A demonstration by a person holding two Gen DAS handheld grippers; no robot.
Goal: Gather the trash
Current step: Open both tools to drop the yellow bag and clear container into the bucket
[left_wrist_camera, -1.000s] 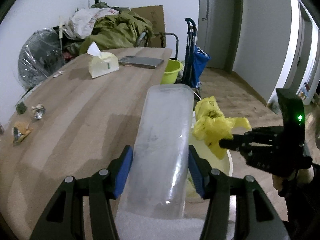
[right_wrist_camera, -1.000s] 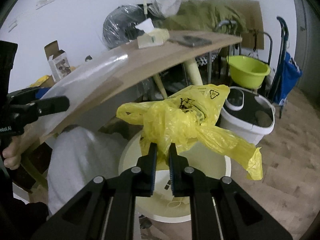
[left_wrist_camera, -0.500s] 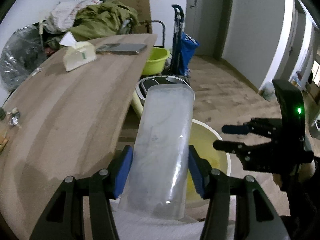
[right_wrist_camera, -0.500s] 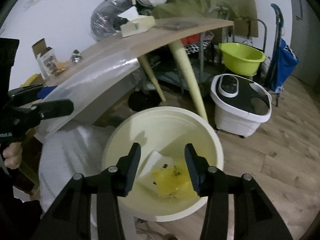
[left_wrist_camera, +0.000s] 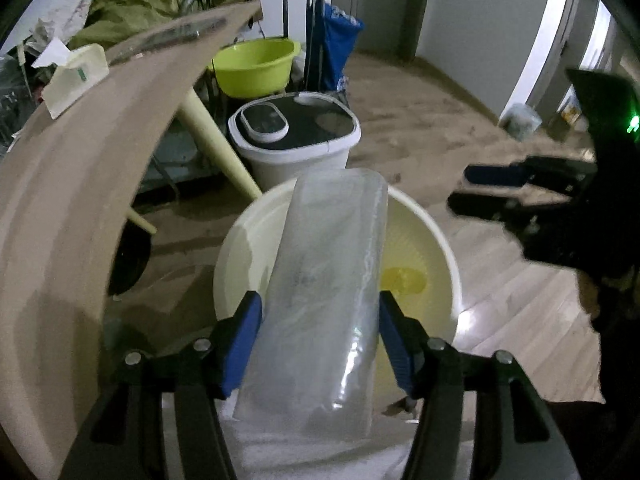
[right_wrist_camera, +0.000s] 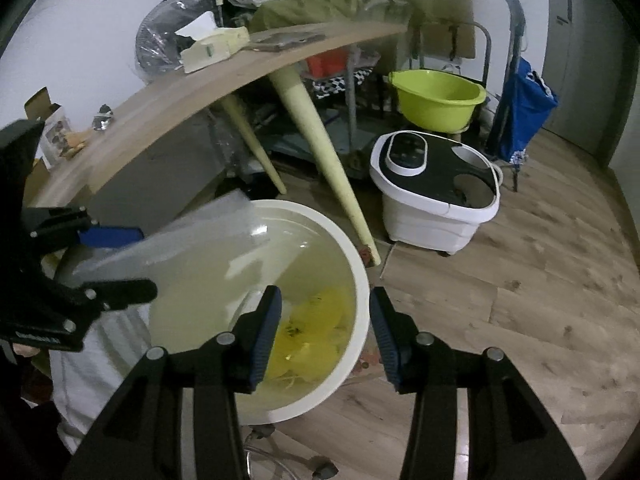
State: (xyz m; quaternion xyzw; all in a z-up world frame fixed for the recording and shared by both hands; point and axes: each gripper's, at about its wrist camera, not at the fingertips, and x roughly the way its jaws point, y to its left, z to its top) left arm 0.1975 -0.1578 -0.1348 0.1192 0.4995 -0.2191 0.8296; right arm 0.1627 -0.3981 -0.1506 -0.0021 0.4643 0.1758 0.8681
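Left gripper (left_wrist_camera: 320, 340) clasps clear container (left_wrist_camera: 332, 280) over bucket (left_wrist_camera: 448, 248), beside table leg (left_wrist_camera: 216, 140).

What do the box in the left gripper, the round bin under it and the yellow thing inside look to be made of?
Clear box: looks like thin translucent plastic, cloudy and glossy, with the bin showing through it.
Cream bin: probably moulded plastic, smooth with a soft sheen and light glare on the inner wall.
Yellow bag: thin plastic film, crumpled and slightly see-through.
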